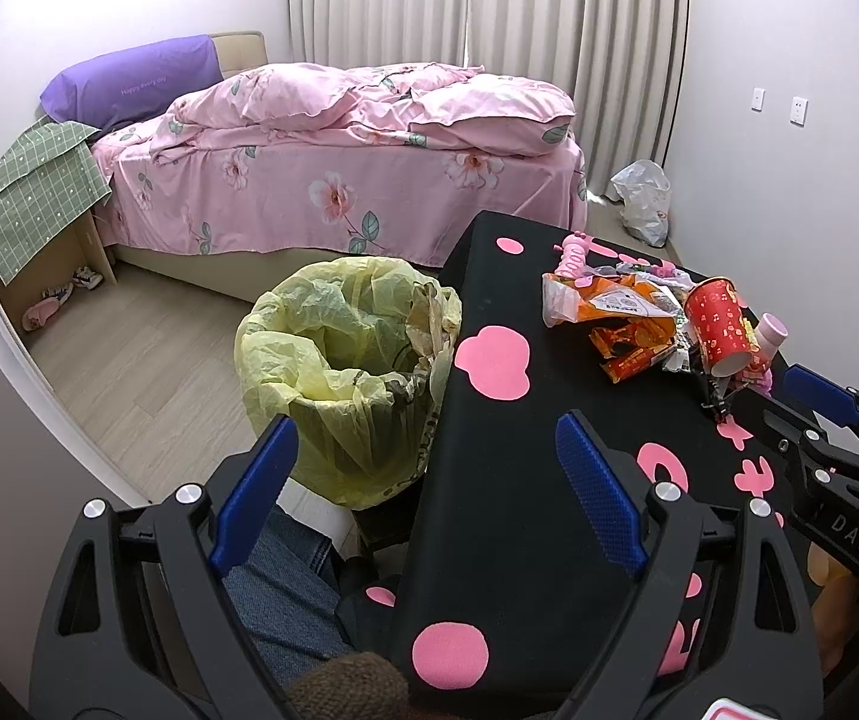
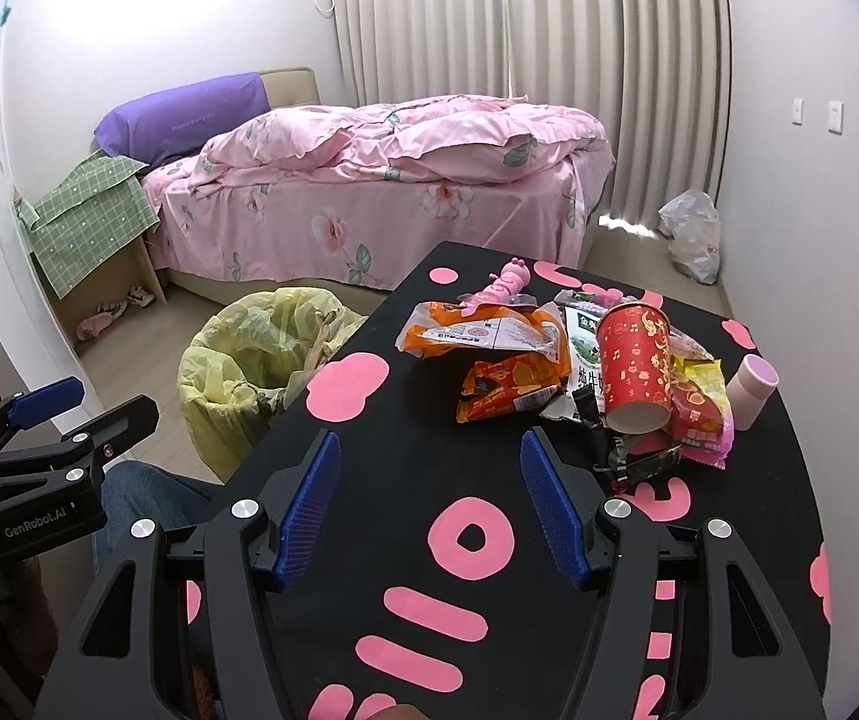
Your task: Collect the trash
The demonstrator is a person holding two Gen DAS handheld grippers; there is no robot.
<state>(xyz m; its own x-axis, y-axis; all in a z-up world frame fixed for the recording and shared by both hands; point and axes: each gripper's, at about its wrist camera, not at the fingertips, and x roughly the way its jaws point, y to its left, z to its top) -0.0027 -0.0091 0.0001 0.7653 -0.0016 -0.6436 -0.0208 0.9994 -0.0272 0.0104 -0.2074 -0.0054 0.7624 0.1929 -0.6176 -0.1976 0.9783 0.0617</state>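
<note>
A pile of trash lies on the black table with pink shapes (image 2: 489,468): orange snack wrappers (image 2: 489,342), a tipped red paper cup (image 2: 633,366), a green packet (image 2: 582,348) and a pink-yellow wrapper (image 2: 699,414). The pile also shows in the left wrist view (image 1: 639,324). A bin lined with a yellow bag (image 1: 345,372) stands on the floor left of the table; it also shows in the right wrist view (image 2: 249,372). My left gripper (image 1: 429,480) is open and empty over the table's left edge. My right gripper (image 2: 426,504) is open and empty, just short of the pile.
A small pink cup (image 2: 750,384) and a pink toy (image 2: 504,285) stand by the pile. A bed with pink floral bedding (image 1: 339,162) is behind. A white plastic bag (image 1: 642,201) lies by the curtain. A nightstand with green cloth (image 1: 33,192) stands at left.
</note>
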